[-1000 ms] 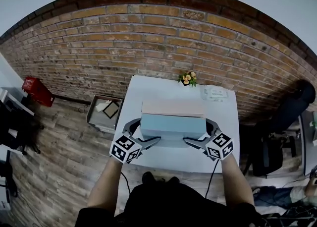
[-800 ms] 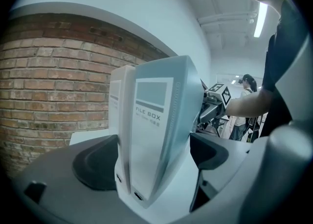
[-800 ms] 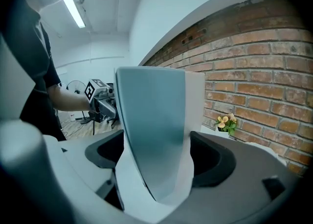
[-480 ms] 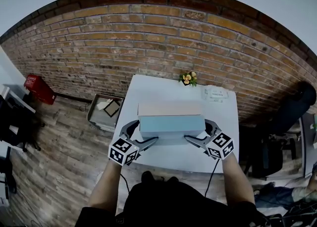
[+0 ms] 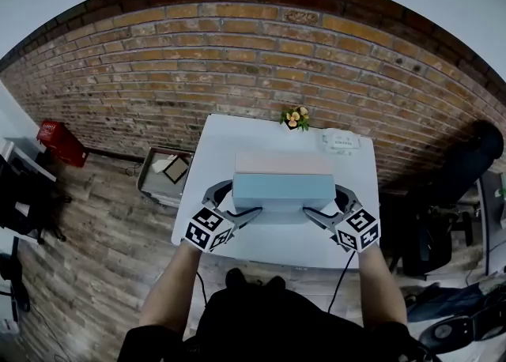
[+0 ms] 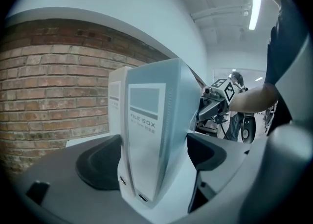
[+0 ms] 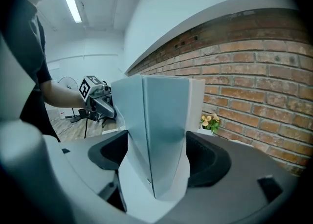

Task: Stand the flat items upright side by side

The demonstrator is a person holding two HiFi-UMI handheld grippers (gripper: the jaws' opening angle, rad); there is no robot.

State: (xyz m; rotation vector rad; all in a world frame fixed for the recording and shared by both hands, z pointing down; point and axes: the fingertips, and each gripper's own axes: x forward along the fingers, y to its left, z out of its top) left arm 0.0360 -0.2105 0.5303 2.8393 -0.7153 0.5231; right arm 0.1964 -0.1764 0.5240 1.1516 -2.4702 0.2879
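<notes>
A pale blue file box [image 5: 283,190] is seen standing upright on its long edge near the middle of the white bench [image 5: 231,137]. A beige file box [image 5: 283,163] is set upright just behind it, on the side of the brick wall [image 5: 237,60]. The blue box is taken by its two short ends, the left tongs [image 5: 236,202] at its left end and the right tongs [image 5: 326,202] at its right end. In the left gripper view the end printed "FILE BOX" is shown between the dark pads [image 6: 100,167], which lie against its two faces; these tongs have just been closing. In the right gripper view the plain end is pinched likewise, with a pad [image 7: 208,162] pressed to each face, and those tongs have just been drawn in as well. A strip of the beige box is seen past the blue one in both gripper views. Whether the blue box rests on the bench or is raised slightly off it cannot be told. A small pot of flowers [image 5: 297,118] is placed at the far edge of the bench against the wall, and a small white object [image 5: 341,141] lies near it to the right. On the wooden floor to the left, a grey tray [image 5: 152,182] and, further off, a red crate [image 5: 59,141] are seen.
</notes>
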